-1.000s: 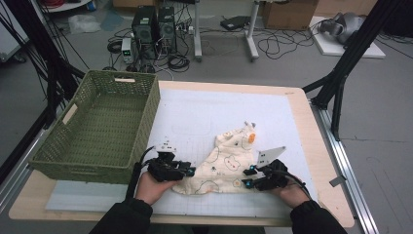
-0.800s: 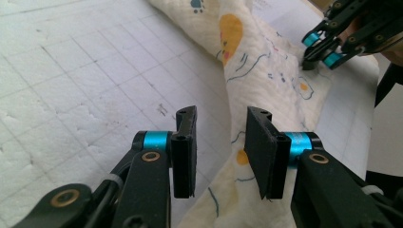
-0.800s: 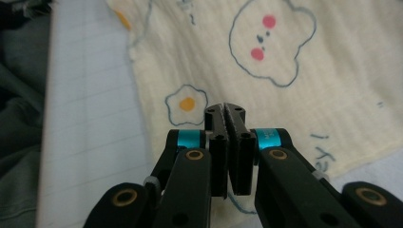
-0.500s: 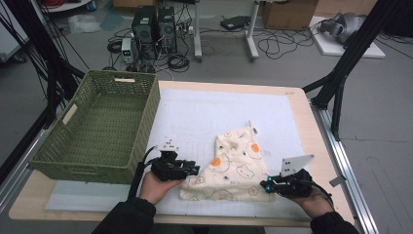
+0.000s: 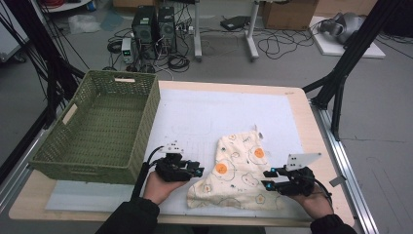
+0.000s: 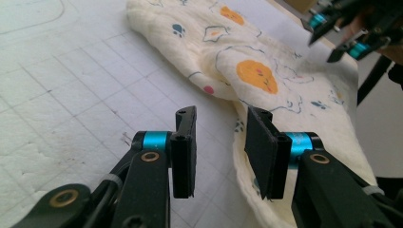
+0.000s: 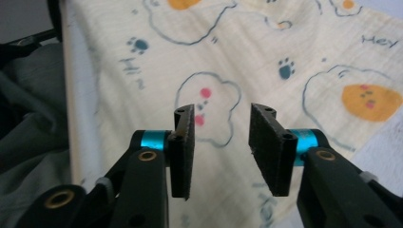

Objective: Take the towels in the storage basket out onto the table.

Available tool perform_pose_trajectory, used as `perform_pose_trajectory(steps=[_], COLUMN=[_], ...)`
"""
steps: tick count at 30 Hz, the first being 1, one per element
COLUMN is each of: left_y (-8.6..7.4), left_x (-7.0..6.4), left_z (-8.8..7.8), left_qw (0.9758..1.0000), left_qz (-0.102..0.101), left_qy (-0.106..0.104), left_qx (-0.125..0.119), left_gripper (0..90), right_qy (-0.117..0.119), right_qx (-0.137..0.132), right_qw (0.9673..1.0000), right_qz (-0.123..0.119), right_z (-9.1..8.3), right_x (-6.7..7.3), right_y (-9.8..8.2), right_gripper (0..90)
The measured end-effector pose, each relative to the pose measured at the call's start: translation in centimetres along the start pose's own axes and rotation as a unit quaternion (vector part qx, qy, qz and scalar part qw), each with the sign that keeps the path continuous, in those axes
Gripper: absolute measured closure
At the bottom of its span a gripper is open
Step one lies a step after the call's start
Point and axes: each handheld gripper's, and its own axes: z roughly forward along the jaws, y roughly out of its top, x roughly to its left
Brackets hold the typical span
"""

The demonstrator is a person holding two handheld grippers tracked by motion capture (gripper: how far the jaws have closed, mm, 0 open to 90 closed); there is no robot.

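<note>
**Asker:** Since a second ago, what's changed?

**Me:** Back then my right claw [image 5: 267, 178] was at the cloth's [image 5: 238, 170] right corner with the fabric bunched; now the cloth lies pulled out flatter toward me, and that claw has drawn off to its right edge. Its jaws have just been opening, with nothing between them.

**Asker:** And from the high view, how do things sit?

**Me:** The cloth lies on the white mat [image 5: 204, 117] of the counter [image 5: 297, 105], between my two hands, well apart from the green basket [image 5: 100, 129] at the left. My left claw [image 5: 198, 170] is just beside the cloth's left edge. I've got a claw at each side because, as I judge it, the cloth needs spreading or folding from both ends.

**Asker:** What does your left gripper view say?

**Me:** Jaws partly apart, nothing gripped. The cloth's [image 6: 266, 76] edge runs under the right-hand jaw; the mat [image 6: 71, 85] lies bare under the other. I'm low and level so a jaw can slip under the hem.

**Asker:** And the right gripper view?

**Me:** Same half-open gap, empty. The cloth [image 7: 294, 52] lies flat beneath, printed side up, with the counter's edge at the left.
</note>
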Motion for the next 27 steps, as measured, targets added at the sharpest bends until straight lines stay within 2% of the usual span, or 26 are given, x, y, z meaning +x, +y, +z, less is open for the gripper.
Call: perform_pose_trajectory(steps=[2,4,7,9,10,12,13,16,18,20,21,22,25,27], left_y=[0.3,0.6,1.1,1.2,1.1,1.1,1.1,1.2,1.4,1.7,1.9,2.1,2.2,2.0], left_x=[-0.3,-0.5,-0.6,-0.5,-0.5,-0.5,-0.5,-0.6,-0.8,-0.9,-1.0,-1.0,-1.1,-1.3], left_z=[0.3,0.7,1.7,2.2,2.4,2.8,2.9,2.9,2.8,2.8,2.7,2.8,3.3,3.8], left_qw=[0.9996,0.9989,0.9982,0.9985,0.9984,0.9982,0.998,0.9981,0.9977,0.9972,0.9971,0.9973,0.9965,0.9962], left_qz=[0.022,0.039,0.048,0.043,0.043,0.043,0.044,0.046,0.051,0.055,0.057,0.056,0.061,0.061], left_qy=[0.004,0.004,0.01,0.011,0.013,0.016,0.015,0.018,0.024,0.024,0.025,0.024,0.026,0.02], left_qx=[0.016,0.026,0.035,0.03,0.033,0.038,0.041,0.036,0.037,0.045,0.044,0.04,0.051,0.059], left_gripper=[65.4,66.2,66.1,66.2,66.2,66.2,66.2,67.1,67.7,67.6,67.5,67.5,67.5,67.4], right_qy=[0.0,-0.008,-0.011,-0.011,-0.016,-0.015,-0.01,-0.019,-0.02,-0.022,-0.015,-0.011,-0.005,-0.008], right_qx=[0.0,0.013,0.041,0.056,0.052,0.055,0.055,0.07,0.069,0.069,0.074,0.076,0.087,0.075], right_qw=[1.0,0.9999,0.9991,0.9984,0.9985,0.9984,0.9984,0.9971,0.9971,0.9971,0.997,0.9969,0.9961,0.9971], right_qz=[-0.001,0.0,0.002,0.0,-0.004,-0.007,-0.007,-0.022,-0.026,-0.023,-0.016,-0.014,-0.008,-0.002], right_z=[0.7,1.6,2.9,3.4,3.4,3.2,3.1,2.4,1.3,0.2,-0.5,-0.9,-1.6,-1.6], right_x=[-0.4,-0.9,-1.6,-1.7,-1.6,-1.7,-1.6,-1.1,-0.8,-0.6,-0.3,-0.2,0.0,-0.2], right_y=[0.3,0.5,0.5,0.4,0.3,0.3,0.2,0.2,-0.2,-0.8,-1.3,-1.6,-2.1,-1.8], right_gripper=[59.2,58.0,57.5,61.7,66.4,83.2,87.7,88.6,88.7,88.6,88.6,88.5,87.2,81.4])
